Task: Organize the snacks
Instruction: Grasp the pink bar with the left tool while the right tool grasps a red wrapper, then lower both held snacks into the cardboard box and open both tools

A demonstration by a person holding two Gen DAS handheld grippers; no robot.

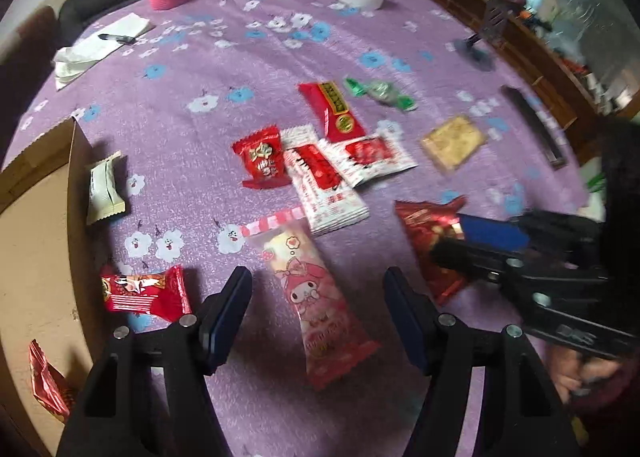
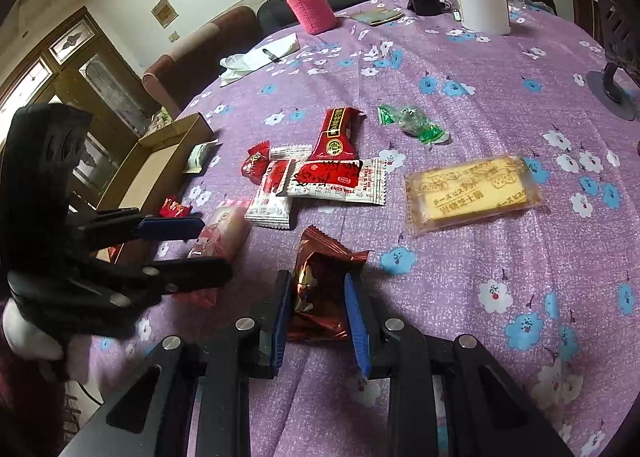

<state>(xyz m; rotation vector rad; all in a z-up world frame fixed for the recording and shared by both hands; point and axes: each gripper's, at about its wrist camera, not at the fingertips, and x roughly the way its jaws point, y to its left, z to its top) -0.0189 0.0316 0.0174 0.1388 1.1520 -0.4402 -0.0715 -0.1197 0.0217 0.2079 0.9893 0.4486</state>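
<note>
Several snack packets lie on the purple flowered tablecloth. My left gripper is open, its fingers on either side of a pink cartoon packet, which also shows in the right wrist view. My right gripper has its jaws close around a dark red foil packet, seen also in the left wrist view. A cardboard box at the left holds one red foil packet.
Red and white packets, a green candy, a yellow biscuit pack, a small red packet and a white packet lie around. A pink-sleeved bottle, white jar and papers stand far back.
</note>
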